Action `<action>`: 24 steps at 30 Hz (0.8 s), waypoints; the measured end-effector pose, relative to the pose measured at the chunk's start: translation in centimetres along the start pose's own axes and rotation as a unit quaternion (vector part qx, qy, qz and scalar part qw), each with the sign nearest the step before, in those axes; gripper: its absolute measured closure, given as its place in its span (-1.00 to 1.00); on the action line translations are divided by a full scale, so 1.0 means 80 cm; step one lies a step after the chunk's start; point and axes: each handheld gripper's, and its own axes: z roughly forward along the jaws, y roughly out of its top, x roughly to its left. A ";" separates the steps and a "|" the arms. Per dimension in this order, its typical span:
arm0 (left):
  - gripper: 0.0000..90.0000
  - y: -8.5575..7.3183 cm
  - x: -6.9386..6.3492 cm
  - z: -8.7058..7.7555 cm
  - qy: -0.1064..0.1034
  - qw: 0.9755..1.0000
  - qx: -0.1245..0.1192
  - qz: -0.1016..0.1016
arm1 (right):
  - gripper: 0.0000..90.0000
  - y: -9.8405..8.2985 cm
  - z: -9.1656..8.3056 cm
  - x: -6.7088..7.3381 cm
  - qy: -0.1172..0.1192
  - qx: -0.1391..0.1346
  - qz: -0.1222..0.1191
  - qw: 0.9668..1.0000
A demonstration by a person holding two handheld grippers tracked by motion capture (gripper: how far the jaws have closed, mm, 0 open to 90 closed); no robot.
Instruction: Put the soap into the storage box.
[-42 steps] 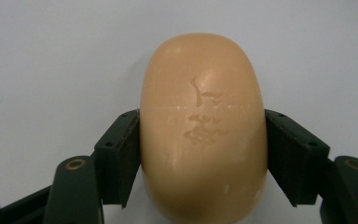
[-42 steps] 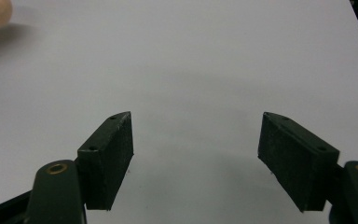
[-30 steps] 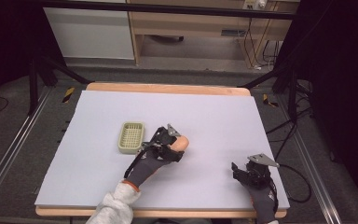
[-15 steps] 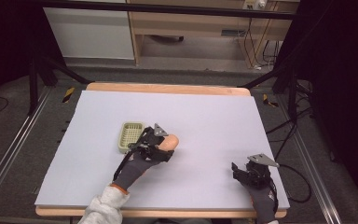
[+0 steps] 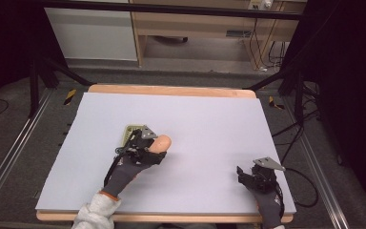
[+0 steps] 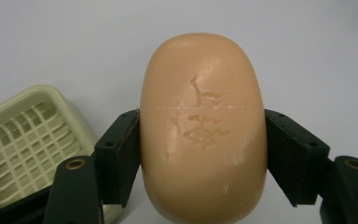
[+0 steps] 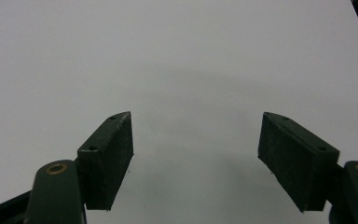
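Your left gripper (image 5: 158,145) pinches a peach-coloured bar of soap (image 5: 162,141), one black pad flat against each long side. In the high view the bar sits a little left of the table's middle, poking out at about 2 o'clock from your gloved left hand (image 5: 132,164). Just beyond that hand, at its 11 o'clock, a corner of the pale green soap dish (image 5: 131,131) peeks out; the gripper and its grey plate cover most of it, so you cannot tell from above whether the soap is over the dish or beside it.

The left gripper view settles that: the soap (image 6: 203,126) stands upright between the pads, stamped and scuffed on its face, with the slatted dish (image 6: 25,140) off at 9 o'clock, beside the bar rather than under it. The dish's grid floor is bare, and nothing lies between it and the soap.

Your right gripper (image 5: 252,175) rests near the table's (image 5: 205,119) front right corner, well apart from the soap. The right gripper view shows its jaws spread wide with only the white table top (image 7: 182,60) between them.
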 end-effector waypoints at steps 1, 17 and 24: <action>-0.30 -0.001 0.002 -0.002 0.000 1.000 -0.002 -0.002 | -0.41 0.000 0.000 0.000 0.000 0.000 0.000 1.000; -0.30 -0.014 0.035 -0.024 0.033 0.999 -0.019 -0.037 | -0.41 0.000 0.001 0.000 0.001 0.000 -0.002 1.000; -0.30 -0.018 0.050 -0.027 0.047 0.998 -0.018 -0.050 | -0.41 0.000 0.001 0.000 0.001 0.001 -0.001 1.000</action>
